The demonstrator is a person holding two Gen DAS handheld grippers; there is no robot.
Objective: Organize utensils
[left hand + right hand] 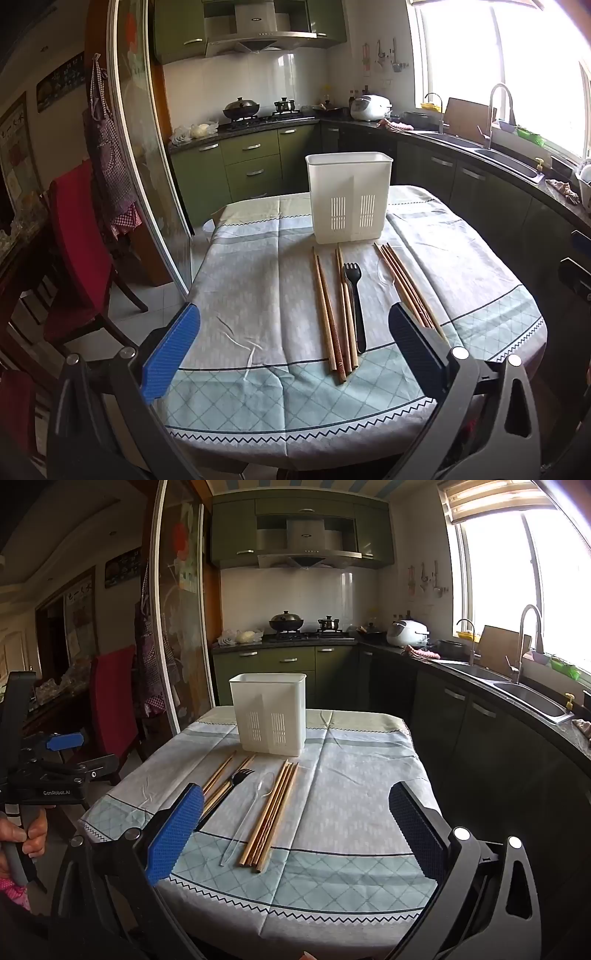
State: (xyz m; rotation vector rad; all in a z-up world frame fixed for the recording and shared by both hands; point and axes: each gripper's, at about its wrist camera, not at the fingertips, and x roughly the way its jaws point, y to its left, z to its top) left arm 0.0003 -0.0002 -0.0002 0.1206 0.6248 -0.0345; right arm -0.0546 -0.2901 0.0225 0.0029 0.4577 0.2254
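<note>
Kitchen bench point(240, 280) wears a creased cloth, pale blue with a diamond-check border. Upright near the far edge is a white plastic caddy point(349, 197) with slotted vents. Wooden chopsticks point(328, 314), a black plastic fork point(354, 299) and what looks like a clear spoon point(251, 808) lie just before it. Left claw point(295, 354) and right claw point(295, 834) both gape wide, ribbed blue pads, holding nothing.

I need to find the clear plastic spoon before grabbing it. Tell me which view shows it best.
The right wrist view: the clear spoon lies in full outline between the black fork and the right-hand chopstick bundle. The left wrist view shows only a faint bowl outline against the tablecloth.
</note>
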